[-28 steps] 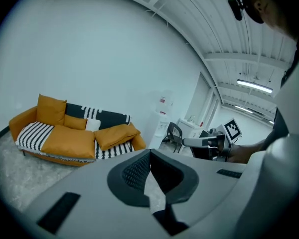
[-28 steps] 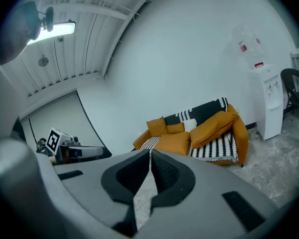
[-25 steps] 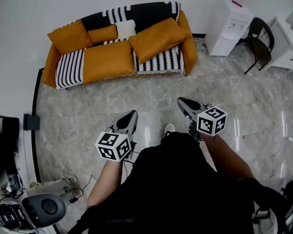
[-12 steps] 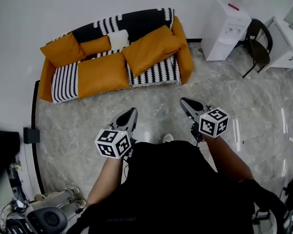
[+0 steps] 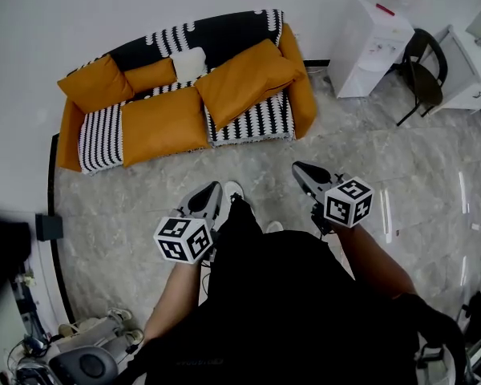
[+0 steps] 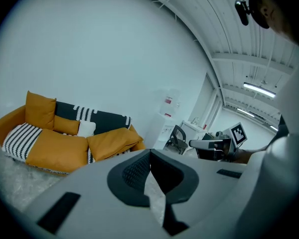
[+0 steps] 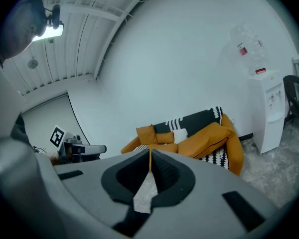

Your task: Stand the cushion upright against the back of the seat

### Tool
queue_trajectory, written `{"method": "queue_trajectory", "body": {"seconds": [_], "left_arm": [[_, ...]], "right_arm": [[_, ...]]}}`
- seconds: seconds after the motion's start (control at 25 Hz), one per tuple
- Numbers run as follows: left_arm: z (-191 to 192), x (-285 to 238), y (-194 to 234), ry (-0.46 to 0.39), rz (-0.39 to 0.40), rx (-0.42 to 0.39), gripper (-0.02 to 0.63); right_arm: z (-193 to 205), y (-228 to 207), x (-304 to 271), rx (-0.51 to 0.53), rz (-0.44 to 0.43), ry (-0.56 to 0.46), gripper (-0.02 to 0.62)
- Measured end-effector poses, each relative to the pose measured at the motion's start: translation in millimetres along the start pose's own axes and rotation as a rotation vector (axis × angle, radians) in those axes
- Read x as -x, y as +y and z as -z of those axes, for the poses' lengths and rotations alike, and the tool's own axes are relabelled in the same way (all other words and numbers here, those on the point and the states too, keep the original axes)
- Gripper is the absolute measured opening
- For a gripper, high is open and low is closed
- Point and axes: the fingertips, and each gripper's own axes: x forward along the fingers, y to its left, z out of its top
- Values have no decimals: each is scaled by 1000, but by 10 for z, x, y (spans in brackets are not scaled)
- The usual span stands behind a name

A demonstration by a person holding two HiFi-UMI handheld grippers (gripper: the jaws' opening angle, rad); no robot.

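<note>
An orange sofa (image 5: 305,95) with a black-and-white striped throw stands against the far wall. One large orange cushion (image 5: 244,83) lies tilted on its right seat, and another (image 5: 162,124) lies flat on the middle seat. A third cushion (image 5: 94,81) leans upright at the left end, beside a small orange one (image 5: 151,74) and a white pillow (image 5: 189,62). My left gripper (image 5: 211,196) and right gripper (image 5: 301,171) hang over the floor well short of the sofa, both shut and empty. The tilted cushion (image 6: 112,141) shows past the left gripper (image 6: 149,153), and again as the cushion (image 7: 207,136) beyond the right gripper (image 7: 149,156).
A white water dispenser (image 5: 367,42), a black chair (image 5: 421,66) and a white cabinet (image 5: 473,74) stand right of the sofa. Equipment and cables (image 5: 80,363) lie at the lower left, with a small black box (image 5: 50,227) by the wall. Grey marble floor (image 5: 168,184) lies before the sofa.
The view and both shut grippers have advanced toward the sofa, which now sits slightly nearer and further left. A white shoe has stepped forward between the grippers.
</note>
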Motion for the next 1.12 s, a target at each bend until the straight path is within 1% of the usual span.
{"method": "queue_trajectory", "body": {"seconds": [0.16,0.36,0.52,0.76,0.84,0.92,1.12], "left_arm": [[-101,-190,166,3,15,2,14],[-390,-490,497,13,33,-5,14],[-739,-789,786,14,51,-8,15],[-1348,-1239,1227,0,91,-42,14],[-1504,-1365,1381,-4,99,-52,14],[-1580,-1454,1561,2,102,-56,14],[-1658,-1607,2029,35,99,-31,14]], "right_arm": [[-86,-145,-181,5,21,9,37],[-339,-350,-505,8,52,11,37],[-632,-530,-826,16,75,18,37],[-1200,-774,-1363,48,118,-3,37],[-1325,-863,-1532,54,134,-6,37],[-1357,-942,-1699,65,156,7,37],[-1399,-1133,-2038,71,222,39,37]]}}
